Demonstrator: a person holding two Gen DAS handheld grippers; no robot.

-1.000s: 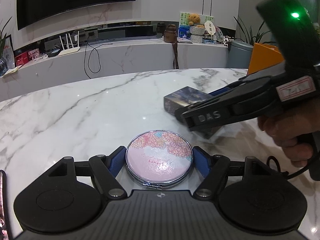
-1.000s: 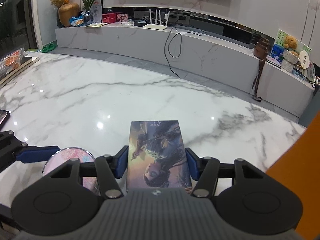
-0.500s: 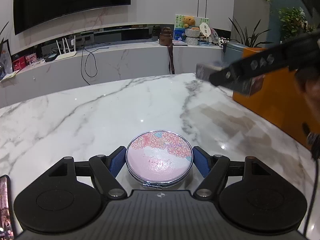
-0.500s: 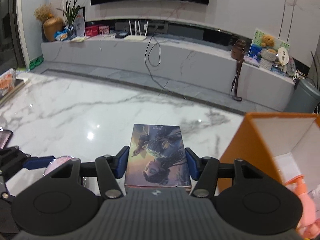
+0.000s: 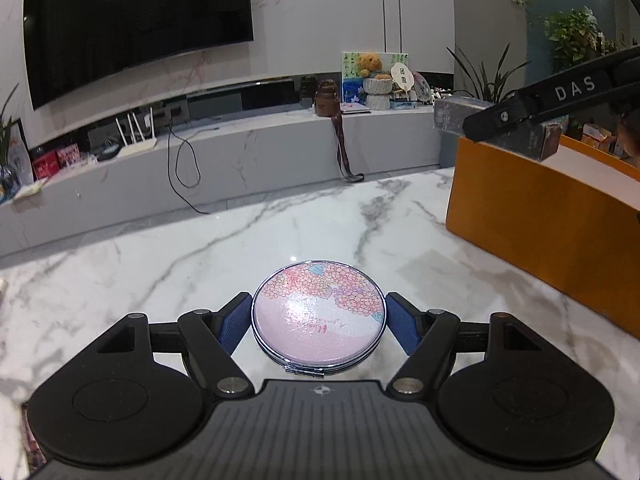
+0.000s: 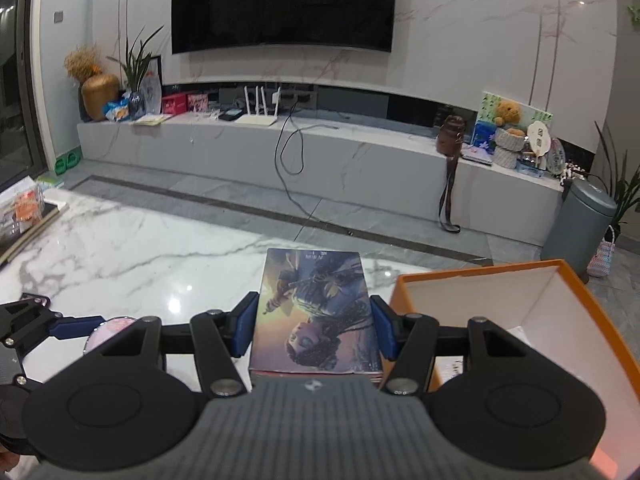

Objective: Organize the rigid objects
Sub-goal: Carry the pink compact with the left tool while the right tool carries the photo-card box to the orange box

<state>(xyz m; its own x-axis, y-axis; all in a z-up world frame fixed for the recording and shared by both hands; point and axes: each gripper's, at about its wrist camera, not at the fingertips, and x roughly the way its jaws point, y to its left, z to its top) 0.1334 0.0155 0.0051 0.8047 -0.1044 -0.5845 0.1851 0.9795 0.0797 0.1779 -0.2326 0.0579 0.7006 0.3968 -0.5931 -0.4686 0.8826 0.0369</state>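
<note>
Gripping a round pink compact mirror with a floral lid and a chrome rim point(image 5: 319, 314), the left gripper point(image 5: 319, 316) is carrying it above the near part of the white marble table with grey veins point(image 5: 168, 264) — its blue pads point(image 5: 234, 322) are pressing on the mirror's left and right edges, the jaws set fairly wide around the disc. The mirror's hinge is facing the camera. In the right wrist view the same mirror is showing only as a pink sliver at the far left, behind the black linkage.

Further right, the right gripper point(image 6: 314, 322) is clamping a flat rectangular box printed with an illustrated figure point(image 6: 316, 312) between its blue pads point(image 6: 245, 326), the jaws narrower than the left pair and closed on the box's long sides. The box is sitting level in the grip, its far end reaching out over the table. In the left wrist view this box is appearing dark and grey, held in the air over the near left corner of the open orange cardboard box with a white interior point(image 5: 540, 208), under a black finger lettered DAS.

That orange box is standing on the right side of the table, just right of the held box in the right wrist view; something pale is lying inside it, too hidden to identify.
</note>
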